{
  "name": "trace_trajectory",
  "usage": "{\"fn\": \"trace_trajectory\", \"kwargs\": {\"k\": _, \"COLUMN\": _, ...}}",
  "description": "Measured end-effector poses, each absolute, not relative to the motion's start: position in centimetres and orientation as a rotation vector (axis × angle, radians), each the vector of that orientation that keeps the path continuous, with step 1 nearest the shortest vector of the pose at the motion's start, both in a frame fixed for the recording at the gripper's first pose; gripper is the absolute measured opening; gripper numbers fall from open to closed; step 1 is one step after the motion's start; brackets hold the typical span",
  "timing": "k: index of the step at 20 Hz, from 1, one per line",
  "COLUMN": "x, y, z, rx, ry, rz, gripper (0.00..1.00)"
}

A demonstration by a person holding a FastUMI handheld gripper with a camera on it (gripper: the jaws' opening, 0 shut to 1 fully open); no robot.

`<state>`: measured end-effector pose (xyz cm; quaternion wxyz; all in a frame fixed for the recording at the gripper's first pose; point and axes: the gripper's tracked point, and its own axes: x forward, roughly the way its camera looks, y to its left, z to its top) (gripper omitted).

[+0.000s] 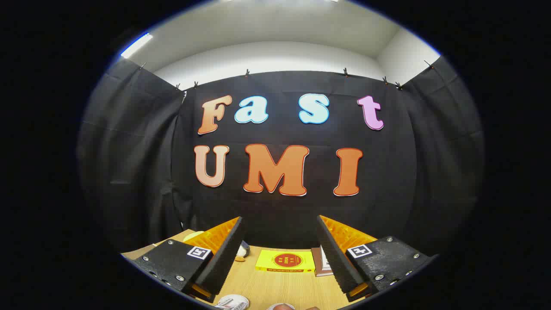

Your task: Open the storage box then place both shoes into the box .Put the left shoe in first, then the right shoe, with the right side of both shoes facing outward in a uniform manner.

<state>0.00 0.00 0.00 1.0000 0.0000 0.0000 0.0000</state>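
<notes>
Tool hung wide open and empty above the counter, a yellow book lying beyond its fingers, a shoe below.

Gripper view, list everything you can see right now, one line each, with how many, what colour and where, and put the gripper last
Table: one, light wood, under and ahead of the fingers.
Yellow book: one, yellow with a red circle, flat on the table beyond the fingers, seen between them.
Second book: one, brownish with a white cover part, touching the yellow book's side, partly behind a finger.
White shoe: one, white, on the table near the base of the fingers; partly cut off.
Small objects: too hidden to identify, on the table behind one finger.
Hand-held gripper: one, fingers wide apart, holding nothing, above the table.
</notes>
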Motion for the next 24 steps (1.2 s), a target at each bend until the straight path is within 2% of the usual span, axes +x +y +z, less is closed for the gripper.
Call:
{"fn": "trace_trajectory", "kwargs": {"k": 16, "x": -0.2, "y": 1.5, "z": -1.0, "rx": -0.020, "ry": 0.019, "rz": 0.045, "gripper": 0.99}}
{"fn": "trace_trajectory", "kwargs": {"k": 24, "x": 0.2, "y": 4.5, "z": -3.6, "rx": 0.009, "ry": 0.093, "rz": 0.121, "gripper": 0.99}}
